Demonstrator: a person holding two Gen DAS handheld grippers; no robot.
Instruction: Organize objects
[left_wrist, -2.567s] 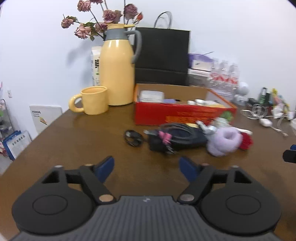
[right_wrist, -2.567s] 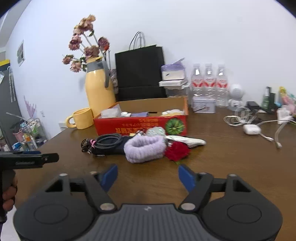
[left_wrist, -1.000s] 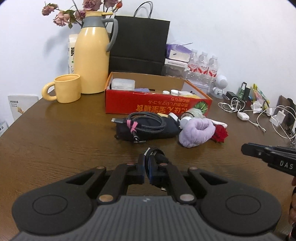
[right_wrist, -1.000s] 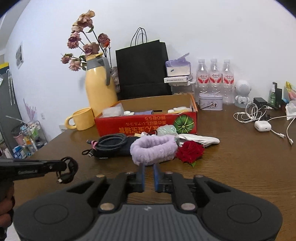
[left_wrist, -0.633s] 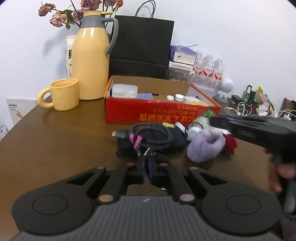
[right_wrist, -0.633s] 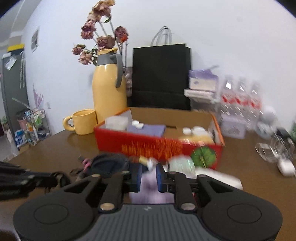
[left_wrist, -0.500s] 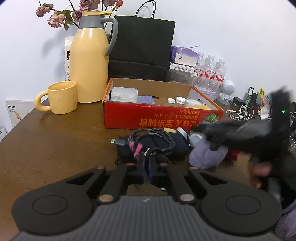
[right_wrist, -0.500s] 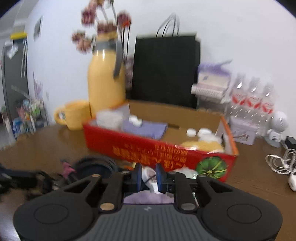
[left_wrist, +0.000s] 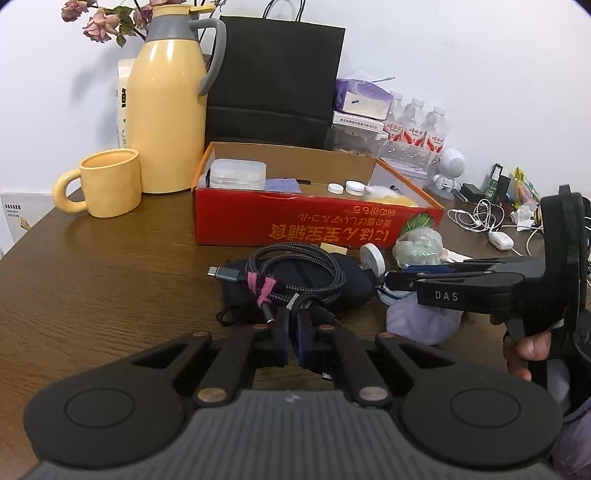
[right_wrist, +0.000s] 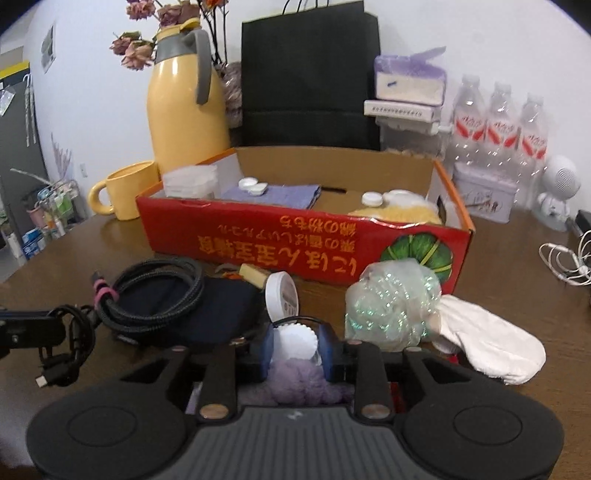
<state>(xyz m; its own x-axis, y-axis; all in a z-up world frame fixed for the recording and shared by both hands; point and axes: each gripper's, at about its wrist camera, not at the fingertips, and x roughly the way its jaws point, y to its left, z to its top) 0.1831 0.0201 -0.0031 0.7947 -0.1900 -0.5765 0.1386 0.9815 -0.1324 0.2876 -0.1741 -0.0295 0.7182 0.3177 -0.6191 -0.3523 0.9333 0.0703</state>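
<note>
Much bare brown surface (left_wrist: 110, 273) open at left, toward its rounded edge. Crowded ahead: red box (right_wrist: 295, 240) against the black bag (left_wrist: 277, 74), braided cable (left_wrist: 295, 269) on a dark pouch (right_wrist: 207, 314). Left claw (left_wrist: 293, 332) clamped on a small black cable (right_wrist: 66, 343). Right claw (right_wrist: 295, 345) opening around a white scalloped cap (right_wrist: 297, 343), above purple fluff (right_wrist: 295, 380).
</note>
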